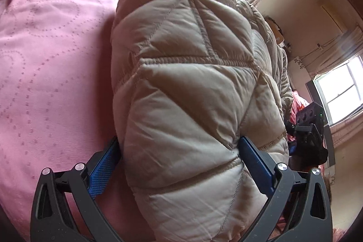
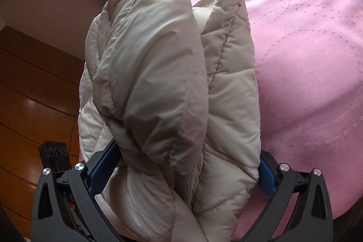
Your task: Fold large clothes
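Left gripper (image 1: 179,165), seen along its own fingers, has its blue pads (image 1: 103,170) spread wide yet pressed against both flanks of a thick quilted bundle of the beige down jacket (image 1: 186,74), so it clamps the padding between them; the right gripper (image 2: 188,170) grips a comparable stack of the same jacket (image 2: 158,83), its pads likewise set wide by the bulk. Beneath and beside the jacket lies the pink bedspread (image 1: 50,60), on which the garment appears to rest. By the layers visible in the right wrist view, where a rounded roll sits over a flatter quilted panel, the jacket is judged already doubled at least once, and what is left is probably a last fold or setting the bundle down flat. Much stays hidden: the jacket fills both views, so sleeves, hood, hem and overall outline cannot be traced, and whether the bundle is lifted off the bedspread cannot be told. Both fingertips are buried in fabric.
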